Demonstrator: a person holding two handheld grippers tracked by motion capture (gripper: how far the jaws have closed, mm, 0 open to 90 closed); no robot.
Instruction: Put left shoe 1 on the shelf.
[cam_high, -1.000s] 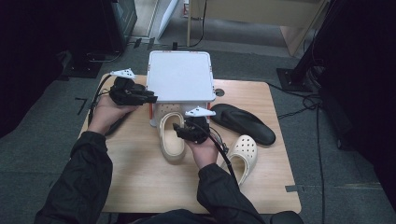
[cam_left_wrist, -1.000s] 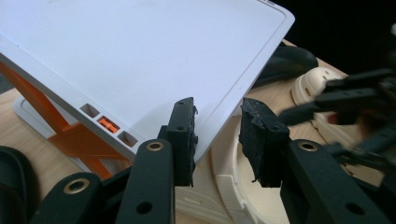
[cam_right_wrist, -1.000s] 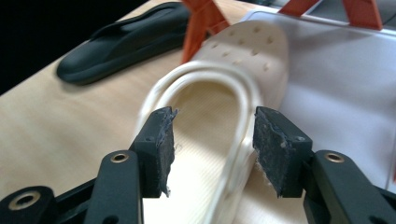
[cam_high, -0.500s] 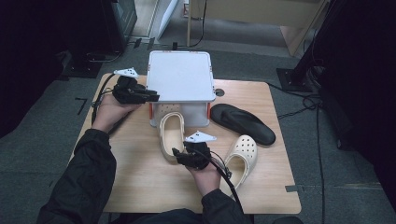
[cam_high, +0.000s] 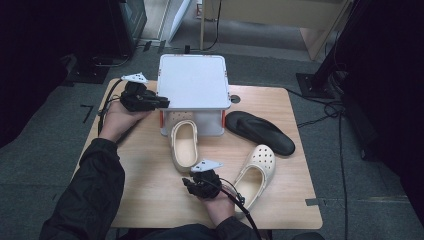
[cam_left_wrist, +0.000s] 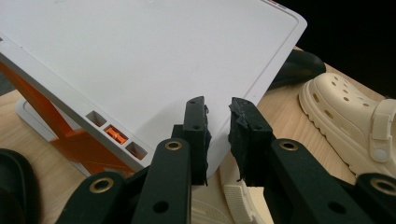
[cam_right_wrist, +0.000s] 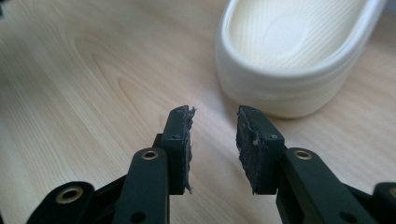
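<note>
A white rack (cam_high: 192, 82) with orange struts stands at the table's back middle. A cream clog (cam_high: 184, 145) lies with its toe under the rack. My left gripper (cam_high: 162, 104) lies level at the rack's front left corner. In the left gripper view its jaws (cam_left_wrist: 217, 105) have just been closing and pinch the corner of the top plate (cam_left_wrist: 140, 60). My right gripper (cam_high: 192, 184) hovers low near the table's front, short of that clog's heel (cam_right_wrist: 299, 56). Its jaws (cam_right_wrist: 214, 112) have just been closing but stand open over bare wood.
A second cream clog (cam_high: 257, 170) lies right of my right hand, and a black sandal (cam_high: 260, 132) sits behind it beside the rack. The wooden table (cam_high: 145, 200) has bare room at its front left. Cables trail from both grippers.
My right gripper has drawn back from the clog's heel toward the table's front edge and sunk lower. The clog, the rack and my left hand have stayed put.
</note>
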